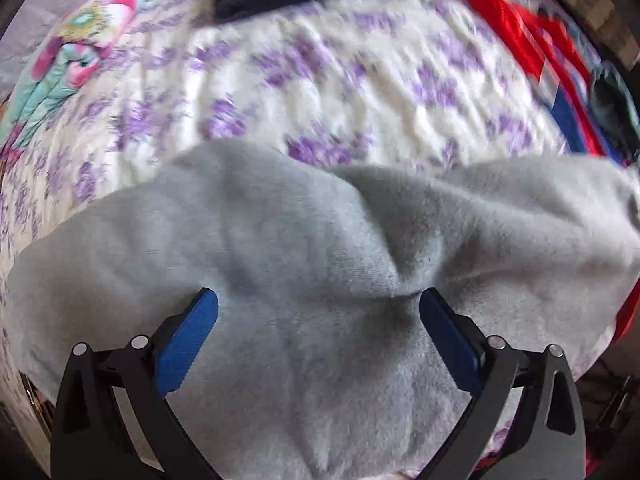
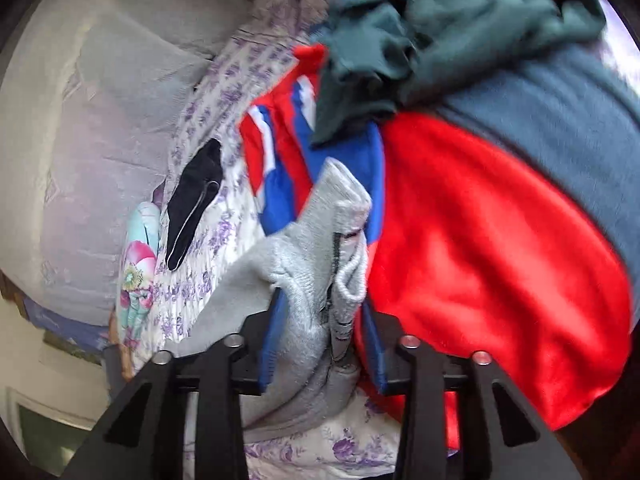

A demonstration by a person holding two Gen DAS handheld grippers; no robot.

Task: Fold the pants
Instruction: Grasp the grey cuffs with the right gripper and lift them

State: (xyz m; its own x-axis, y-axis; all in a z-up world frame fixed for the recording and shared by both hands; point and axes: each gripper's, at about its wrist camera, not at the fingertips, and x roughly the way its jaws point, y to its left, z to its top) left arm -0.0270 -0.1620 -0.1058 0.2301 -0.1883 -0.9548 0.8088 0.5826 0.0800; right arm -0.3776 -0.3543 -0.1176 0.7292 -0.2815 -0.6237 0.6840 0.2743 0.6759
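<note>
Pants (image 1: 304,280), grey fleece, lie across the flowered bed (image 1: 320,92) at lower frame. Left claw (image 1: 319,306) hovers spread above them; right claw (image 2: 320,312) pinches the waistband. That bunched grip may slip, dragging the fold crooked.

Grey pants (image 1: 320,264): soft matt cloth, fleecy nap on the broad part; ribbed knit at the band (image 2: 348,200) in the right wrist view. 
Bed sheet (image 1: 320,80): thin matt cotton-like cloth, white with purple flower print, finely creased. 
Red garment (image 2: 480,260): plush, fuzzy fleece, matt. 
Red piece at upper right of the left wrist view (image 1: 516,28): smooth, shiny, satin-like. 
Dark green garment (image 2: 420,40): matt, limp cloth. 
Left gripper (image 1: 319,300): matt black hard plastic arms, bright metal pin heads, blue finely ribbed pads (image 1: 196,336). 
Right gripper (image 2: 320,308): same black plastic and metal pins.
</note>
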